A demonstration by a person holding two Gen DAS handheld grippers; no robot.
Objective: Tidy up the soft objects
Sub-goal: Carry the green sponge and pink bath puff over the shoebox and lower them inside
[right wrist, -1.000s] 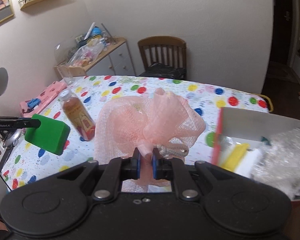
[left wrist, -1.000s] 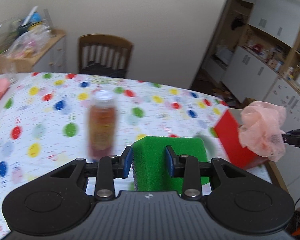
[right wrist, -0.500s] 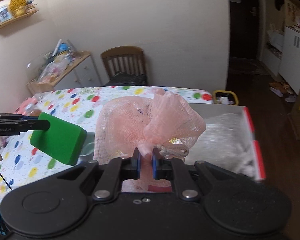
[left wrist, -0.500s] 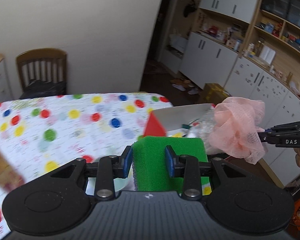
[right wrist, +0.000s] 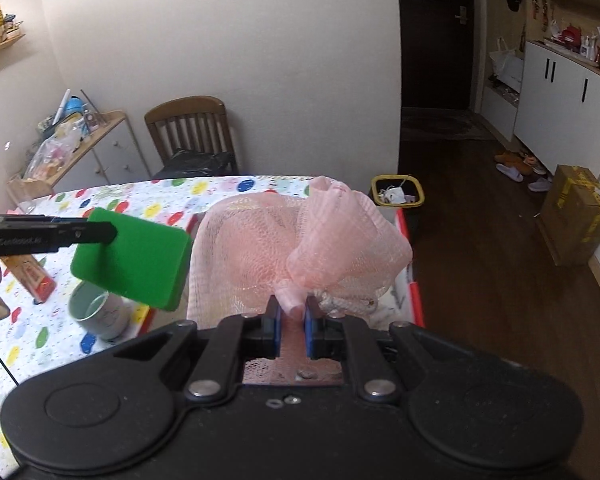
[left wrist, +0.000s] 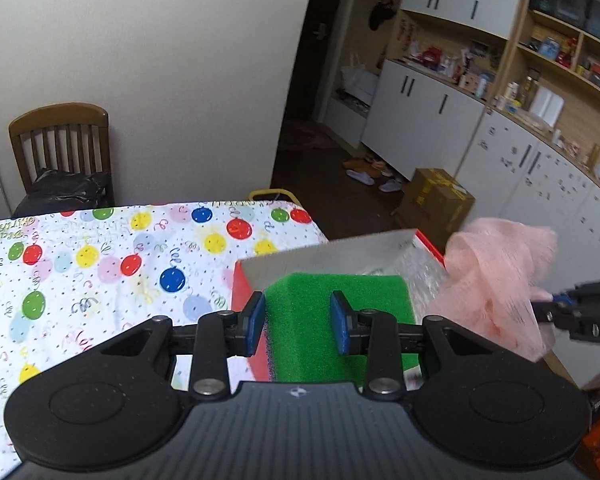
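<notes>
Green sponge (left wrist: 336, 312) is clamped in the left tongs (left wrist: 298, 322) over the near left corner of the red box (left wrist: 244, 292) on the bench (left wrist: 100, 264). Pink mesh puff (right wrist: 300, 248) is pinched in the right tongs (right wrist: 291, 320), held above the box interior; a release downward is judged sufficient for both.

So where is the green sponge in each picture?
Left wrist view: the green sponge sits low in the middle, pinched between this camera's own tongs.
Right wrist view: the sponge floats at the left, held by tongs reaching in from the left edge.
Shared landmark: the wooden chair against the far wall.
</notes>
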